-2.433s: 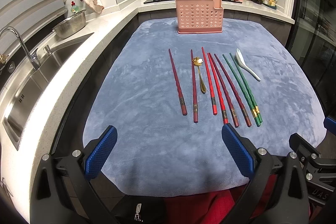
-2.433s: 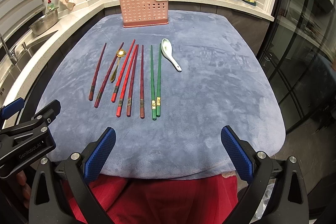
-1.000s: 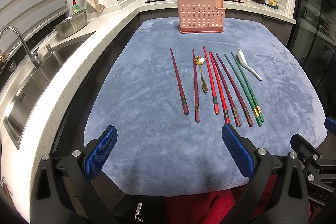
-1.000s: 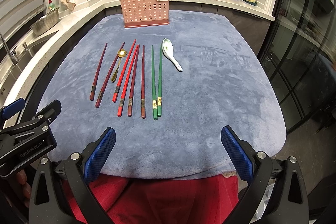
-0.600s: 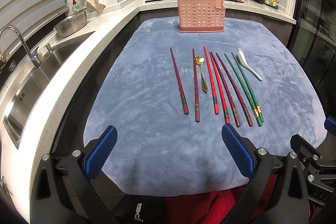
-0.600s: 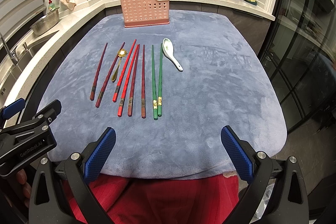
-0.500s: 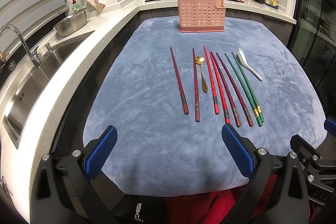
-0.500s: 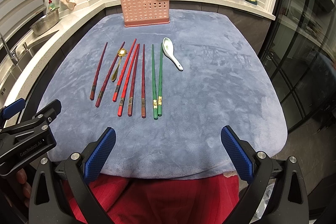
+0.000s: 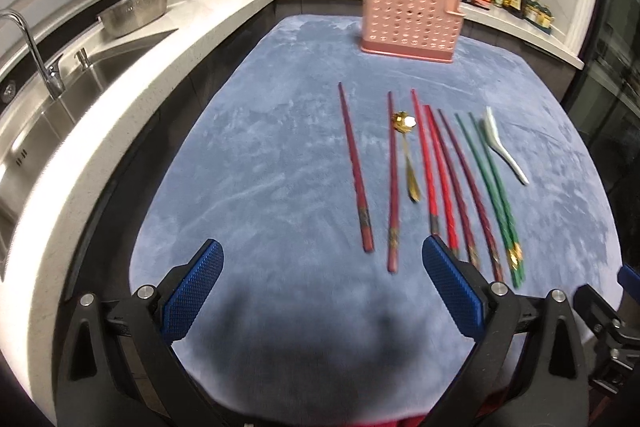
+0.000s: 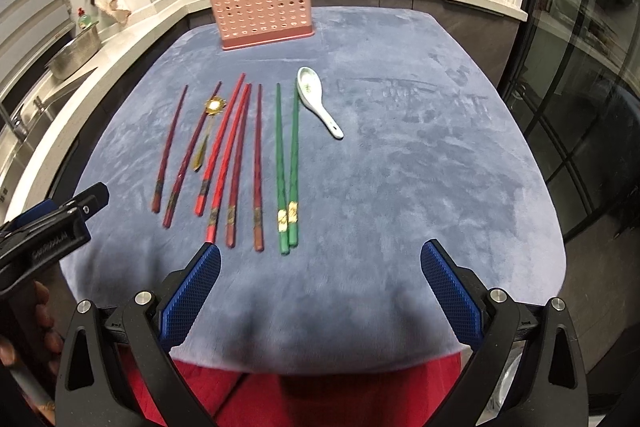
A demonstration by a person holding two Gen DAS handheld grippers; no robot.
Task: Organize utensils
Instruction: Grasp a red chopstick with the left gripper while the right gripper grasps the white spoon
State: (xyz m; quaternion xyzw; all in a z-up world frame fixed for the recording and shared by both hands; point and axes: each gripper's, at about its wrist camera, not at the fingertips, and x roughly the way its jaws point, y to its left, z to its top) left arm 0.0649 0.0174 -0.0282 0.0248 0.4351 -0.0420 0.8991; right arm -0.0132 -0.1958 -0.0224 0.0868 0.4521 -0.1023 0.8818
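Surface: blue-grey plush cloth (image 10: pixel 420 163) covering a table, kitchen counter beyond.

Item 1: pink perforated utensil holder (image 10: pixel 262 9), upright at the far edge of the cloth, nothing visible inside it.

Item 2: 6 red and dark-red chopsticks (image 10: pixel 224 151), laid roughly parallel at mid-cloth, tips pointing toward the holder, banded ends toward the near edge. The 2 leftmost lie a little apart from the rest.

Item 3: gold spoon (image 10: pixel 208 125), flower-shaped bowl toward the holder, lying between the 2nd and 3rd red chopsticks counted from the left.

Item 4: 2 green chopsticks (image 10: pixel 286 155) with gold bands, side by side and touching near their thick ends, just right of the red group.

Item 5: white ceramic spoon (image 10: pixel 318 101), bowl up, just right of the green pair's tips, handle angled away to the right.

Left gripper (image 9: pixel 322 285): blue-padded fingers spread wide, holding nothing, above the near edge of the cloth, short of the leftmost chopsticks' ends.

Right gripper (image 10: pixel 320 289): fingers likewise spread wide, holding nothing, above the near edge, facing the green pair's ends.
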